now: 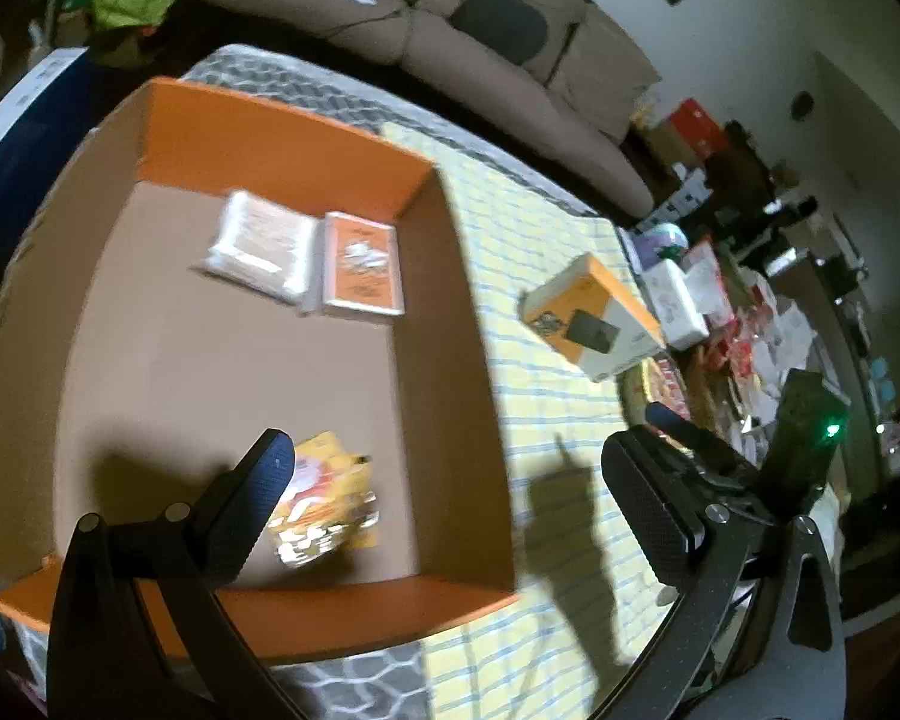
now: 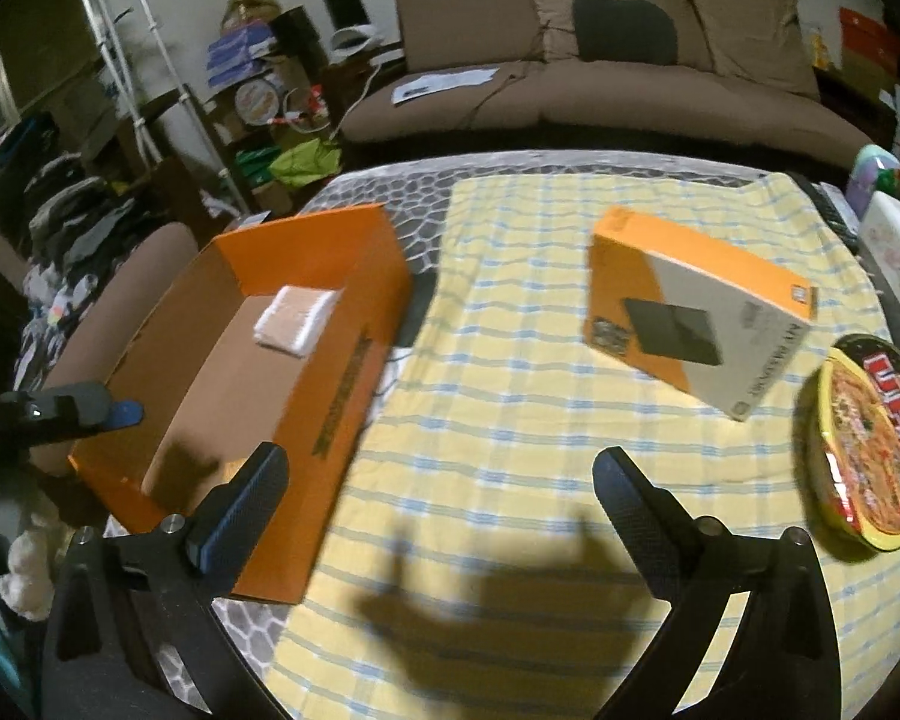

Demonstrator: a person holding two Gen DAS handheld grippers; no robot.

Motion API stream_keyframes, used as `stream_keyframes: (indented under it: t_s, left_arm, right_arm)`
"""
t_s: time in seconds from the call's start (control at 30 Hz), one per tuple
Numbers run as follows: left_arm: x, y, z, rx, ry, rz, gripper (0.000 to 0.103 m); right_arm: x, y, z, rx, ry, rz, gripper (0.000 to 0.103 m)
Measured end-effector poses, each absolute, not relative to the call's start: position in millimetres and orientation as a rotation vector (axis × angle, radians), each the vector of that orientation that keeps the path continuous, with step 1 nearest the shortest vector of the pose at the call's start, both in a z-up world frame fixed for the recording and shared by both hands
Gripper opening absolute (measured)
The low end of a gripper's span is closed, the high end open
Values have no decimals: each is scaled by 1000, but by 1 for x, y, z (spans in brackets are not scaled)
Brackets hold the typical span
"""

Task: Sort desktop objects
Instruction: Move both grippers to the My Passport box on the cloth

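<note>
A: Right, nearest first. Your left gripper (image 1: 444,480) has its fingers spread wide, nothing between them. It hangs over the near rim of the orange box (image 1: 306,624).

B: And inside the box?

A: Yellow snack packet (image 1: 330,504) at 6 o'clock on the box floor, just past your left finger. Blurred, can't read it. Further in, around 12 o'clock, a white packet (image 1: 258,246) and an orange-framed packet (image 1: 363,273) lie side by side, touching or nearly so.

B: Right side?

A: Your right gripper (image 2: 441,480) is also spread apart, empty, above the yellow checked cloth (image 2: 510,420). Its shadow falls on the cloth right below.

B: What's left on the cloth?

A: From the right wrist view, an orange-and-white hard drive box (image 2: 690,312) lies flat at 1 o'clock, well apart from the orange box at 10 o'clock. A round noodle bowl (image 2: 870,450) with a red-lettered lid sits at 3 o'clock, at the cloth's edge, just beside the hard drive box but not touching it.

B: Beyond that?

A: A brown sofa (image 2: 600,60) at 12 o'clock, a dark cushion (image 2: 624,30) on it, papers on its seat. Clutter at 10 o'clock, too small to name.
</note>
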State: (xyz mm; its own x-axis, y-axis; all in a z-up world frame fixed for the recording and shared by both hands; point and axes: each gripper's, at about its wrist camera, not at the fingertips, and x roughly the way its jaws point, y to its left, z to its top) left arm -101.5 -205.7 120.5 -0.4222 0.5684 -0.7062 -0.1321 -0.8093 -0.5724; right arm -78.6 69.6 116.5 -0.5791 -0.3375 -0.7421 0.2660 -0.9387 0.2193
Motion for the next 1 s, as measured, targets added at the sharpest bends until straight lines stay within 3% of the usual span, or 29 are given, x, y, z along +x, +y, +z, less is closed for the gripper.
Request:
stream_keyframes:
  t_s: [0.23,0.4,0.57,0.63,0.87,1.0]
  left_arm:
    - [-127,-126,142,-1362,-460,2210,103]
    - [-150,-65,150,-1357,-280,2198,103]
    - [-189,-28,141,-1388,-317,2134,102]
    - [-204,-14,136,-1398,-325,2120,102]
    - [-240,20,113,-1423,-306,2121,101]
    - [-251,30,98,-1444,-354,2086,100]
  right_arm:
    - [-88,122,117,1186,-199,-2610,103]
    - [-99,155,112,1153,-142,-2690,102]
    - [-114,183,102,1144,-205,-2715,101]
    - [-122,194,98,1138,-260,-2701,90]
    - [-141,216,91,1101,-389,-2689,84]
    - [-145,217,82,1103,-419,-2659,71]
